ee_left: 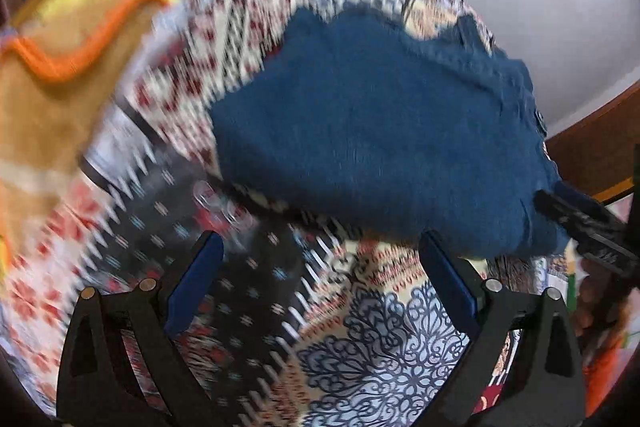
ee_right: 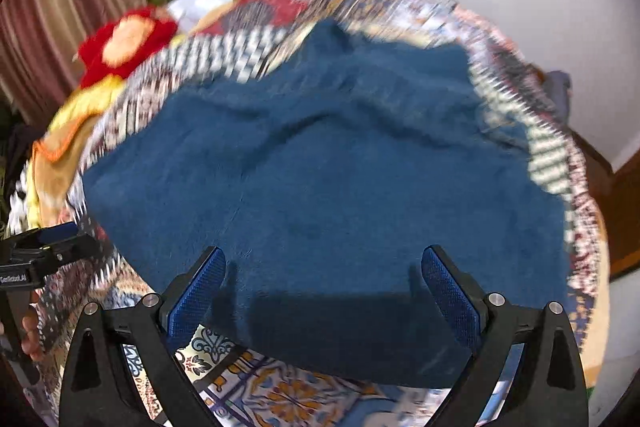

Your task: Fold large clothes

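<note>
Both pairs of jaws stand spread wide with nothing between them. The right gripper (ee_right: pixel 323 291) hangs directly over the near part of the blue garment (ee_right: pixel 320 179), its blue pads (ee_right: pixel 450 299) framing the cloth and its shadow falling on the fabric just below; whether the tips touch the cloth cannot be told through the blur. The left gripper (ee_left: pixel 320 267) is off the garment, over the patterned bedspread (ee_left: pixel 248 291), with only its right-hand pad (ee_left: pixel 446 275) reaching the garment's near edge.

So the blue garment (ee_left: pixel 380 131) lies ahead and to the right of the left gripper and straight ahead under the right one; the right gripper is the nearer. In the left wrist view the right gripper's tip (ee_left: pixel 584 227) shows at the garment's near right corner. Its long axis seems to run away from the right camera, toward the far side of the bed, though the fisheye bends it.

The garment is a thick, nubby blue knit or towelling, lying mostly flat on the bedspread (ee_right: pixel 280 395) with soft ridges across its middle and an uneven far edge. The near hem looks like the likely grasp line for a fold away from the person. A yellow and orange cloth (ee_left: pixel 80 39) lies well apart on the left.
</note>
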A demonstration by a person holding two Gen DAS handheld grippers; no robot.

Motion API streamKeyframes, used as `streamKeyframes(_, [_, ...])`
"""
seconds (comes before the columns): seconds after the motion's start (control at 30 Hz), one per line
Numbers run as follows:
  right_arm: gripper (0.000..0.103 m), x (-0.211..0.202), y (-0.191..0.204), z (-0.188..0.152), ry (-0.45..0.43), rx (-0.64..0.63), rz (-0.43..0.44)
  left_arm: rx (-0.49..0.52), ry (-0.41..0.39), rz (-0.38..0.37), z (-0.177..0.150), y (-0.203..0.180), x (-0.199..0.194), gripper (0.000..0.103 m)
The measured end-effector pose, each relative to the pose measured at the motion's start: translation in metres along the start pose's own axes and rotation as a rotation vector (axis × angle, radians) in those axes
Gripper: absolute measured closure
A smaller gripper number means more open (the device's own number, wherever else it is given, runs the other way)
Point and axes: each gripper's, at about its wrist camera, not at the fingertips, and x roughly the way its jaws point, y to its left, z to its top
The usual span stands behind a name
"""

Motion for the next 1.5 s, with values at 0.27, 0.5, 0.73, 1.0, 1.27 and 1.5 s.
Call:
streamKeyframes(0.27, [0.003, 0.03, -0.002, -0.01, 0.054, 0.024, 0.074, -0.231, 0.07, -0.263, 0.017, 0.006, 0.031, 0.004])
streamKeyframes(0.5, [0.003, 0.03, -0.003, -0.01, 0.05, 0.024, 0.083, -0.349, 0.055, -0.36, 0.043, 0.004, 0.061, 0.004])
streamKeyframes(0.73, [0.003, 0.026, -0.003, -0.007, 0.053, 0.027, 0.071, -0.387, -0.054, -0.21, 0.053, 0.002, 0.061, 0.033])
streamKeyframes(1.0, [0.003, 0.006, -0.008, -0.008, 0.03, 0.02, 0.031, -0.313, -0.205, -0.14, 0.057, -0.006, 0.021, 0.071])
streamKeyframes(1.27, [0.003, -0.021, -0.01, -0.003, -0.019, 0.028, 0.016, -0.131, -0.404, -0.056, 0.074, -0.03, -0.052, 0.075])
streamKeyframes(1.5, [0.003, -0.015, 0.014, 0.01, -0.031, 0.005, 0.059, 0.043, -0.586, 0.078, 0.079, -0.053, -0.112, 0.076])
